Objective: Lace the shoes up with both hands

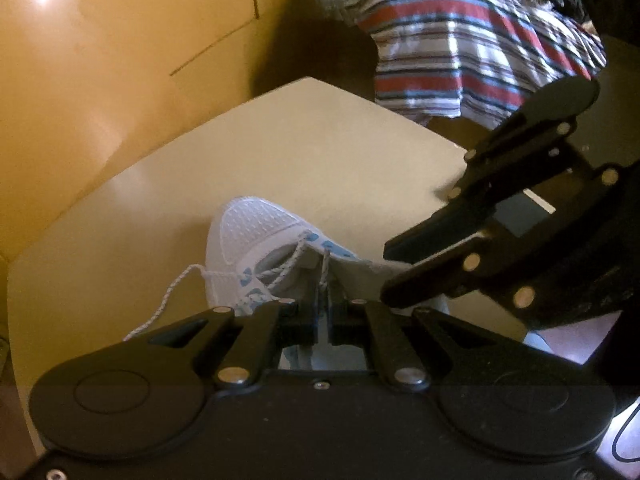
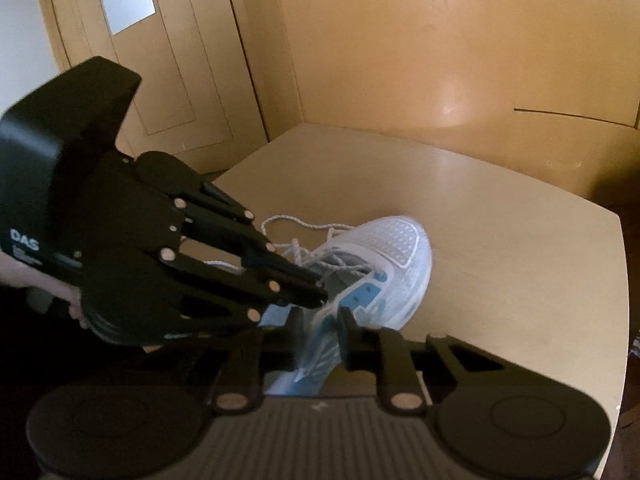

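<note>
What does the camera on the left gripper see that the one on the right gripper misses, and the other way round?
Only the left wrist view shows the striped cloth beyond the table. Only the right wrist view shows the door and a hand behind the left gripper. Both show the white and blue shoe with its loose lace on the beige table, and each shows the other gripper; the right gripper enters the left view from the side.
</note>
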Demonstrator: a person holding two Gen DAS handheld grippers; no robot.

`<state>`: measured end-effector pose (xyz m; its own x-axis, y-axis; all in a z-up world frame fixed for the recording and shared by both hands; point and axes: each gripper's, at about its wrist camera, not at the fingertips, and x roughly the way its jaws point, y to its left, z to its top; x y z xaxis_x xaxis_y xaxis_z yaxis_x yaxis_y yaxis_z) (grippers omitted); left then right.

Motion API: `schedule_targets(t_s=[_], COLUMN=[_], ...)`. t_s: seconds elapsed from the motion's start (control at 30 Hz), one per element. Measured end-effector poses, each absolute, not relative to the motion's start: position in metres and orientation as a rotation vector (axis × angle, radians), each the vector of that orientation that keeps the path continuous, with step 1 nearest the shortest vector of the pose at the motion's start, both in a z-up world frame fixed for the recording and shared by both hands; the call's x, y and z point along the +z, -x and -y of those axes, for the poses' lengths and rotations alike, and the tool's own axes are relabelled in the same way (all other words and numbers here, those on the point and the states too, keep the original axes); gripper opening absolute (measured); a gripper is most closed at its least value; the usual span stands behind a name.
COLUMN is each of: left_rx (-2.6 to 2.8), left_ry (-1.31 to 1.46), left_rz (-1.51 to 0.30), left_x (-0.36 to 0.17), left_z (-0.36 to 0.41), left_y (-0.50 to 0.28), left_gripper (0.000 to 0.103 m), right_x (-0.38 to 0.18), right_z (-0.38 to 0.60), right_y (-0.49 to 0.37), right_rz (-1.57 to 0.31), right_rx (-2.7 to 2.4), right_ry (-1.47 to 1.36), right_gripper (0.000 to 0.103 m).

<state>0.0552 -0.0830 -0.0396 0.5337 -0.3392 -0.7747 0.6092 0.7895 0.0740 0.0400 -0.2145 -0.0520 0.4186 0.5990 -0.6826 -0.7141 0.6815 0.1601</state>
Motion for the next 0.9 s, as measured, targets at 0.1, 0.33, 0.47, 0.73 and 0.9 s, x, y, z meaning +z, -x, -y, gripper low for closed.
schedule_targets(t_s=[0.1,0.33,0.47,0.73,0.9], left_rx=[-0.571,-0.566,-0.566,-0.57,-0.585], left_ry=[-0.366,-0.395,-0.405,-0.429,-0.447], left_rz=[-0.849,-0.881,-0.884,-0.88,-0.868], left_x=[-0.044,-0.054,-0.058,-0.062,-0.062], left_z=[0.085,0.092,0.094,0.097,0.097], left_y=[-0.057,-0.062,-0.065,-0.07,-0.07], left_gripper=[0.001,0.001,0.001,0.001,0.001], right_x=[-0.051,-0.049,-0.048,-0.046,-0.045], right_z=[0.214,0.214,0.213,0.216,0.215], right_y=[-0.039,-0.04,-0.041,-0.04,-0.039], right_rz=[-0.787,-0.788,-0.79,-0.791,-0.796], right_rx=[0.829,0.837,0.841,0.843,0.845], right_ry=[0.158,0.153,0.155,0.156,0.149], right_gripper=[0.017,0.017,0.017,0.017,0.018])
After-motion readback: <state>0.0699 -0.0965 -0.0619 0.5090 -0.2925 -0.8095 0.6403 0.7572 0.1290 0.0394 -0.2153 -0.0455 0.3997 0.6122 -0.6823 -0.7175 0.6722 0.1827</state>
